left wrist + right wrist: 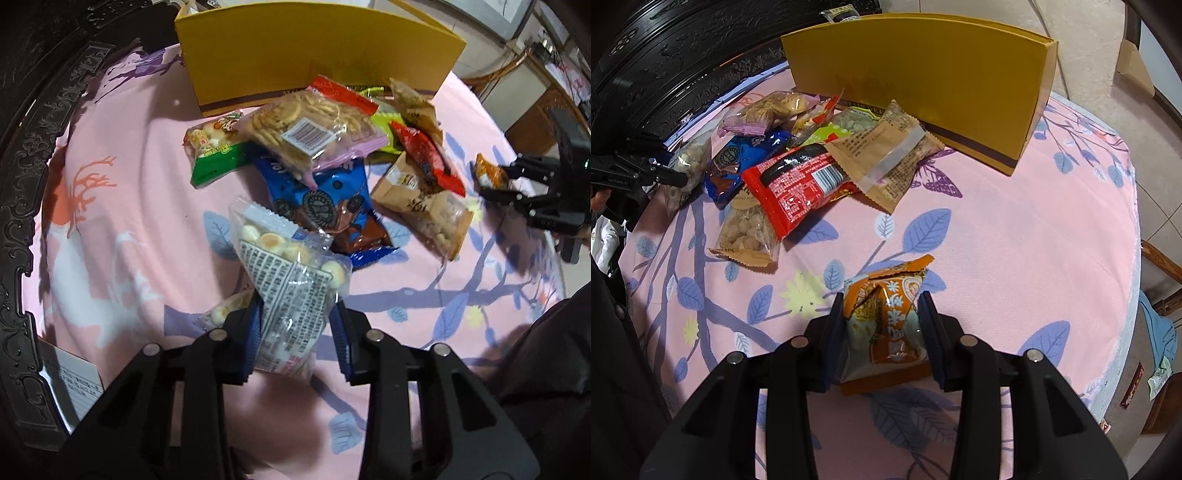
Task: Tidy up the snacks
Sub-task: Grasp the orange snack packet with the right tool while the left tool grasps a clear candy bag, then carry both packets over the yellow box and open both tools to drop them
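Gripping a clear biscuit bag, left tool; right tool clamps orange packet.

Pink leaf-print cloth; dark carved furniture alongside

You have one yellow box standing on the counter. Count the snack packets: eight lie in the loose pile, one clear packet of round biscuits sits in one claw, and one orange packet in the other, ten altogether.
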A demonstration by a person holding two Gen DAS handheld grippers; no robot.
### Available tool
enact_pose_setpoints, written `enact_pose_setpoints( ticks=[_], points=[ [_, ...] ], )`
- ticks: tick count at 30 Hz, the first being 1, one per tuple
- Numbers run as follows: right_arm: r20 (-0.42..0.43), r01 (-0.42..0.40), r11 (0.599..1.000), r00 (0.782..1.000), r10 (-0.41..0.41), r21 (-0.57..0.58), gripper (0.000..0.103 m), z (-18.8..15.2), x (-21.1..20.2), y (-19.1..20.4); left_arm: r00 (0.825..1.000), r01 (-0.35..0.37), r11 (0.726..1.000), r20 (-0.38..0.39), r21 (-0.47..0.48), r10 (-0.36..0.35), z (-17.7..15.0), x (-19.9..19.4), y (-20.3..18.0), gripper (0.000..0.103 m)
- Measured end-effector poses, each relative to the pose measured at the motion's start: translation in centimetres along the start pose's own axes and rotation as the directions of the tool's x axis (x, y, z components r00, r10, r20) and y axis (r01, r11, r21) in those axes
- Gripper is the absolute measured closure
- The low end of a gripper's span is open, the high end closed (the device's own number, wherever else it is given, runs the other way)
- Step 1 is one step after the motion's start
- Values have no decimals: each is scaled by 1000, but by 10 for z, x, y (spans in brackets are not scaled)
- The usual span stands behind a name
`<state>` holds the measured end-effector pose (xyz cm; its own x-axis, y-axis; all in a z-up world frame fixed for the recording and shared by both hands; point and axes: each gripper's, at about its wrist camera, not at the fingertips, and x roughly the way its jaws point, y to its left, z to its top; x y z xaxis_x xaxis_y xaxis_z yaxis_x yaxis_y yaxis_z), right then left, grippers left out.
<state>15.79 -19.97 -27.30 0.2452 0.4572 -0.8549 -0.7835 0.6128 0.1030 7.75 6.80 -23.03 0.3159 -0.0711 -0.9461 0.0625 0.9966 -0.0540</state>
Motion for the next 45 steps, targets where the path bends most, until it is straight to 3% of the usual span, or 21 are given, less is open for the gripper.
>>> enact_pose_setpoints(
  ticks=[13, 24, 33, 45],
  points=[
    [16, -4, 1000, 1000, 4, -10, 68, 2, -11, 7, 997, 41, 997, 66, -69, -36, 5, -18, 5, 69],
    [137, -12, 1000, 990, 8, 23, 69, 28, -54, 14, 982, 74, 995, 177, -69, -61, 23, -58, 1, 69],
    [301, 10, 1000, 954, -7, -7, 69, 84, -101, 18, 940, 111, 994, 327, -16, -100, 70, -101, -11, 69],
    [481, 55, 998, 875, -58, 22, 69, 203, -136, -20, 846, 101, 992, 519, 74, -124, 205, -130, -27, 69]
  ],
)
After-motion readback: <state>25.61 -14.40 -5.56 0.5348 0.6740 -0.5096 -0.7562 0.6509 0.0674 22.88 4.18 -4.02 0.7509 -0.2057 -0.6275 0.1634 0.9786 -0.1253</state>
